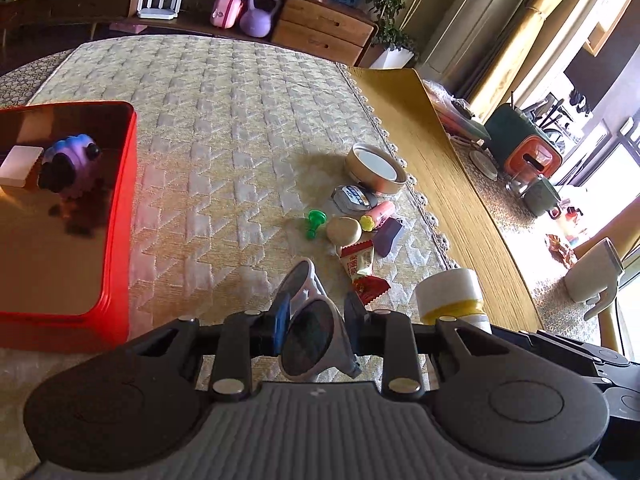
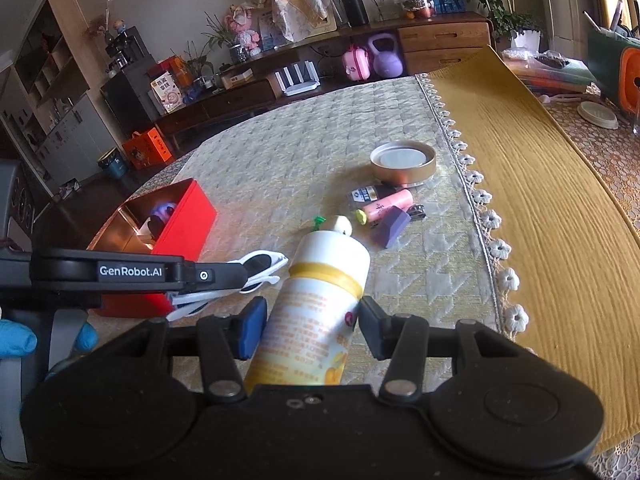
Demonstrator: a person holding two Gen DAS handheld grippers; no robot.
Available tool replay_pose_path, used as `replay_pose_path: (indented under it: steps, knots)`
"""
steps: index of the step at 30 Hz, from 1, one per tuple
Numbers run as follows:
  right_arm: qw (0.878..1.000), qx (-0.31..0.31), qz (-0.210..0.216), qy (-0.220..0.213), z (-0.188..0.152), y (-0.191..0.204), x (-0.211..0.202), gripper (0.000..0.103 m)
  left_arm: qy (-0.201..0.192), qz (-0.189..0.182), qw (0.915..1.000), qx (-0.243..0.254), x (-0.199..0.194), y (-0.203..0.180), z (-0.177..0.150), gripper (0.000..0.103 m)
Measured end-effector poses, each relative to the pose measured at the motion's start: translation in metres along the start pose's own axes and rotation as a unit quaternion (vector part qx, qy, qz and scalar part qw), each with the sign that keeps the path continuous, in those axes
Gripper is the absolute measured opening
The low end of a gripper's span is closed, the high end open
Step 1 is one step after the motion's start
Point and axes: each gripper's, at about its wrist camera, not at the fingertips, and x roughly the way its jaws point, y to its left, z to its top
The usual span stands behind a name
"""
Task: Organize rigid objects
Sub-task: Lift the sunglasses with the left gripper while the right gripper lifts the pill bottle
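Observation:
My left gripper [image 1: 318,316] is shut on white sunglasses [image 1: 310,336] with dark lenses, held above the quilted cloth; from the right wrist view the sunglasses [image 2: 260,264] jut out of its fingers. My right gripper [image 2: 310,324] is shut on a white bottle [image 2: 320,280] with a yellow band, tilted forward; the bottle [image 1: 448,292] also shows at the right of the left wrist view. At the left stands a red box [image 1: 120,208] holding a purple toy [image 1: 74,156] and a white block [image 1: 20,164].
Ahead lie a round tin [image 1: 376,168], a green piece [image 1: 314,222], a beige stone [image 1: 344,230], a pink tube [image 1: 384,210], a purple block [image 1: 388,236] and snack packets [image 1: 360,260]. A yellow runner [image 1: 460,200] borders the cloth. A blue-gloved hand [image 2: 16,340] shows at left.

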Motion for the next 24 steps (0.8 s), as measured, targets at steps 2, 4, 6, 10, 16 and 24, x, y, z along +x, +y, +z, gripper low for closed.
replay_pose_path:
  steps: [2, 4, 6, 10, 16, 24]
  knots:
    - [1.0, -0.002, 0.002, -0.001, 0.001, 0.007, -0.002, 0.05, 0.003, -0.004, 0.9999, -0.01, -0.006, 0.006, 0.001, 0.008]
    - [1.0, -0.008, 0.002, -0.003, 0.003, 0.014, -0.004, 0.05, 0.0, -0.009, 0.9997, -0.021, -0.011, 0.012, 0.002, 0.008]
    - [1.0, -0.016, 0.001, -0.005, 0.005, 0.021, -0.005, 0.05, -0.002, -0.007, 0.9998, -0.02, -0.015, 0.016, 0.002, 0.008]
    - [1.0, -0.018, -0.007, -0.01, 0.006, 0.023, -0.008, 0.05, 0.02, -0.015, 0.9996, -0.01, -0.013, 0.02, -0.002, 0.008]
    - [0.999, -0.004, -0.033, -0.015, 0.0, 0.004, -0.019, 0.05, 0.046, -0.027, 0.9982, 0.027, -0.008, 0.003, -0.015, 0.026]
    - [0.999, 0.027, -0.043, -0.012, -0.015, -0.024, -0.025, 0.05, 0.06, -0.003, 0.9955, 0.074, 0.012, -0.03, -0.033, 0.08]
